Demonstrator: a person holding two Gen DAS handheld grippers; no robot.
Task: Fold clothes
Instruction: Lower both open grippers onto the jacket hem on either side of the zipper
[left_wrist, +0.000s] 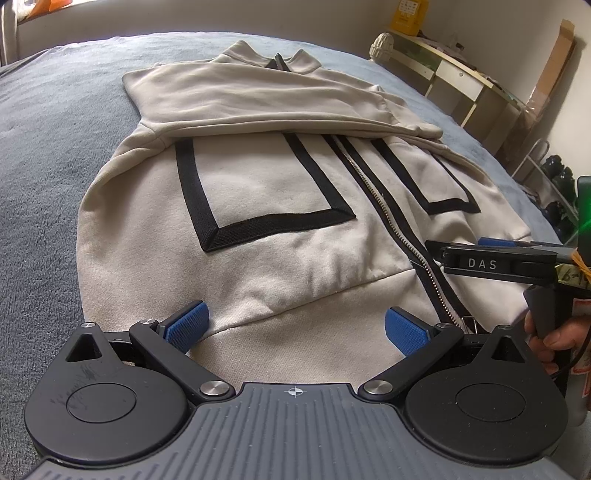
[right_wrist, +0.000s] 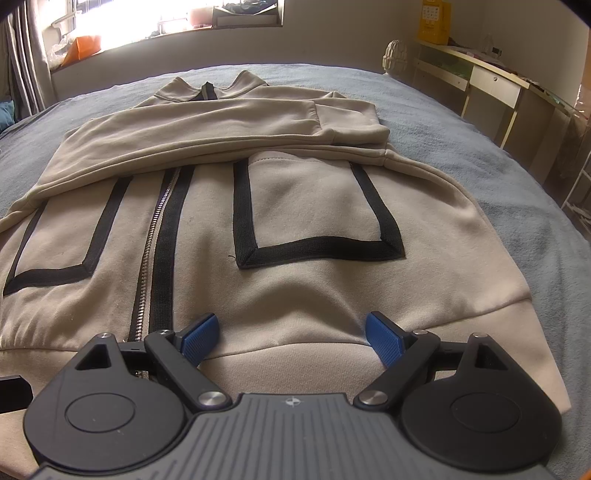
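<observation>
bed (left_wrist: 44, 155) with grey-blue cover filled most of both views. beige zip jacket (left_wrist: 258, 184) lay flat on it, front up, collar at the far end, hem nearest the cameras. both sleeves were folded across the chest, lying one over the other. black-trimmed pocket outlines sat either side of the zipper (left_wrist: 388, 210), which ran down the middle with black tape alongside and was closed as far as could be seen

far side of room: pale shelving unit (right_wrist: 491, 81) along the right wall, bright window (right_wrist: 147, 22) behind the bed

left tool (left_wrist: 295, 326) hung over the hem left of the zipper, blue pads spread wide, hem fabric showing between them, no pinch seen. right tool (right_wrist: 290, 334) hung over the hem right of the zipper, pads likewise spread wide, fabric between, nothing gripped. whether pad tips touched the cloth could not be told

in the left wrist view the right tool's body showed at the right edge, with the person's fingers (left_wrist: 554, 332) around its grip
</observation>
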